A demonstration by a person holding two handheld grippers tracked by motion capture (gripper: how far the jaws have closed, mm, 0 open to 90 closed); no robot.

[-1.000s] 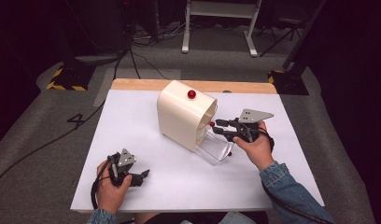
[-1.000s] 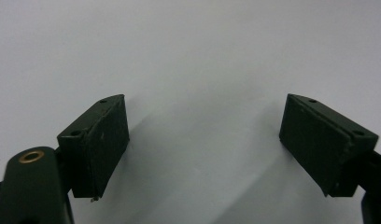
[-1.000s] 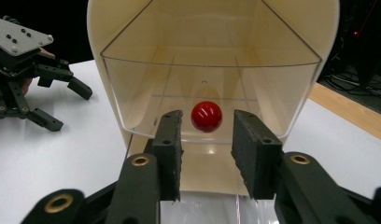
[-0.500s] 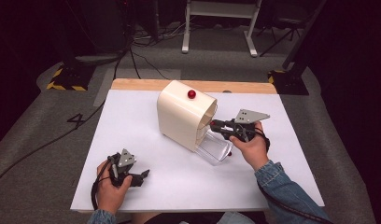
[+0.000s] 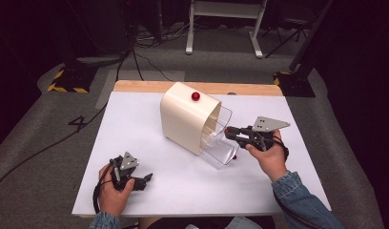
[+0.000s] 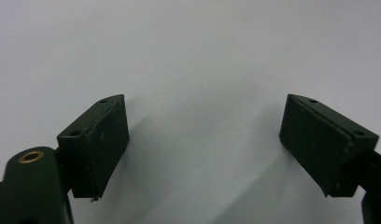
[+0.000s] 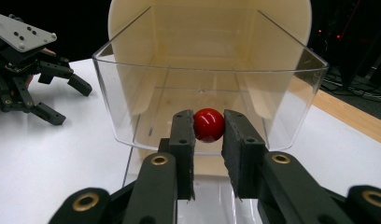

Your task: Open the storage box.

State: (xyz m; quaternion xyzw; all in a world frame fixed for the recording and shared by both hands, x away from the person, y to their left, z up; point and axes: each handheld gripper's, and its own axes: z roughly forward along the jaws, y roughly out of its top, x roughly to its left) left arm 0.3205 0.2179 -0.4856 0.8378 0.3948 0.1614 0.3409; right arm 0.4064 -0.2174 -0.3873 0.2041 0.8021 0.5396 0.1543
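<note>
Clear plastic drawer [image 7: 132,93] of the cream box [image 5: 185,117] was half out; I had right gripper [image 7: 208,127] clamped on its red knob [image 7: 209,124], left gripper [image 6: 205,144] spread empty over the white table [image 6: 188,51]; next probably a straight pull.

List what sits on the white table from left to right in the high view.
left gripper → cream housing → clear drawer → right gripper, its fingers shut on the drawer's red knob.

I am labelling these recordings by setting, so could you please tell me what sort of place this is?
Probably a lab or studio set up for recording. A white table stands on grey carpet among dark surroundings, cables trail across the floor, and yellow-black hazard tape marks a stand's base.
</note>
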